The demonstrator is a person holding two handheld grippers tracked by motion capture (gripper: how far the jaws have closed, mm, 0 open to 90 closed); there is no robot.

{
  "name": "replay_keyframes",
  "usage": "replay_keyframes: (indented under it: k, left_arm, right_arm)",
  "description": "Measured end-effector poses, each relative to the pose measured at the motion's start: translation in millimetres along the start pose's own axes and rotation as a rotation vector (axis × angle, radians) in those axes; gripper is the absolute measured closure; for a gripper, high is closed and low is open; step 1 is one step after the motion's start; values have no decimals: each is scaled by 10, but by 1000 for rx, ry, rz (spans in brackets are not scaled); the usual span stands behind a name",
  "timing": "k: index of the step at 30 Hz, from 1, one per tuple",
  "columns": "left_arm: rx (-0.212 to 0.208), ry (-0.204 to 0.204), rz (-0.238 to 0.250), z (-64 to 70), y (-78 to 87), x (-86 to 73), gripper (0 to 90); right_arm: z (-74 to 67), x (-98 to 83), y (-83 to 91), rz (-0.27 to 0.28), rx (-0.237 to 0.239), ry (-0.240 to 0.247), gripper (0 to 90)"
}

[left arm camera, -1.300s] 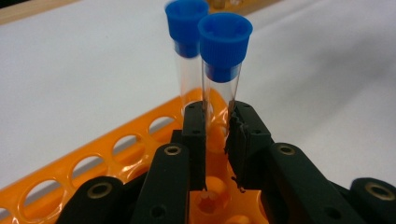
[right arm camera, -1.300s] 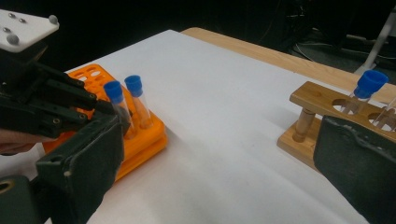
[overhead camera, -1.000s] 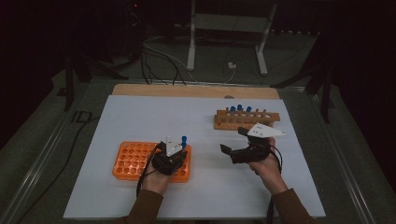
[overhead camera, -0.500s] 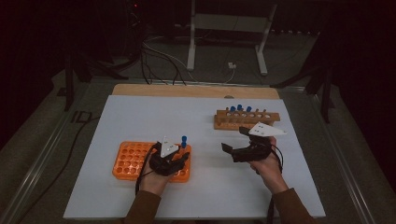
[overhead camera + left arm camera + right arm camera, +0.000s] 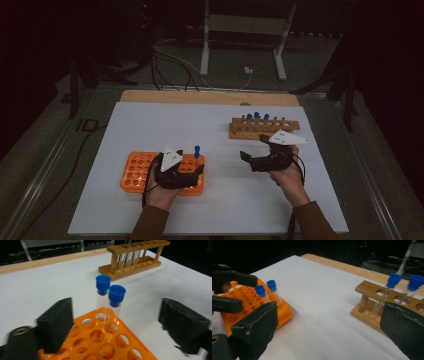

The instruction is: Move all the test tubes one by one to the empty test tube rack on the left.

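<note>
An orange tube rack (image 5: 137, 172) lies at the front left of the white sheet. Two blue-capped tubes stand in its right corner, the nearer one (image 5: 116, 295) leaning, the farther one (image 5: 103, 285) upright. My left gripper (image 5: 195, 172) hovers over that corner. Its jaws have just been opening and now stand wide on either side of the tubes, touching neither. My right gripper (image 5: 252, 148) is open and holds nothing, between the orange rack and a wooden rack (image 5: 265, 128). The wooden rack holds three blue-capped tubes (image 5: 256, 116).
The white sheet (image 5: 220, 200) covers the table, with a bare wooden strip (image 5: 200, 96) along the far edge. Beyond it stand a metal stand (image 5: 205, 45) and loose cables (image 5: 170, 60) on the dark floor.
The left gripper's jaws have spread apart and let go of the nearer tube, which now stands in the orange rack. The right hand has kept still.
</note>
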State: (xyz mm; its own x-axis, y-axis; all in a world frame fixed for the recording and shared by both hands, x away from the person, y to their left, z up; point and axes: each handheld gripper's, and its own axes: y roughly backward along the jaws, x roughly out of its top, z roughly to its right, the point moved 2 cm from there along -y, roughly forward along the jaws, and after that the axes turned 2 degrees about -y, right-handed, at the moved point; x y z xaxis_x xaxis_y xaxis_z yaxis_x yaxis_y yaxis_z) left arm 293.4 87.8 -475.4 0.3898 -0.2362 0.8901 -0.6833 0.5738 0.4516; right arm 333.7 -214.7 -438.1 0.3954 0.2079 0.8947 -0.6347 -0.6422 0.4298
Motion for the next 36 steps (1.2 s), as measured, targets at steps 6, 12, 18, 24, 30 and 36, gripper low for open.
replay_keyframes:
  k: [6,12,18,24,30,36]
  left_arm:
    - [-11,14,19,-26,9,2,3]
    - [-6,2,15,-1,5,-2,3]
    - [-3,13,17,-13,8,-11,3]
    - [-6,15,14,-3,1,-20,3]
    - [-8,15,12,2,-7,-23,4]
    - [-9,12,12,13,-8,-24,3]
  right_arm:
    - [125,41,38,14,-36,-22,22]
    - [289,92,35,1,-92,-34,26]
    - [477,154,13,-6,-152,-55,68]
    - [679,175,-61,-19,-205,-84,117]
    - [834,151,-145,-31,-236,-119,188]
    - [895,172,-213,-32,-265,-120,208]
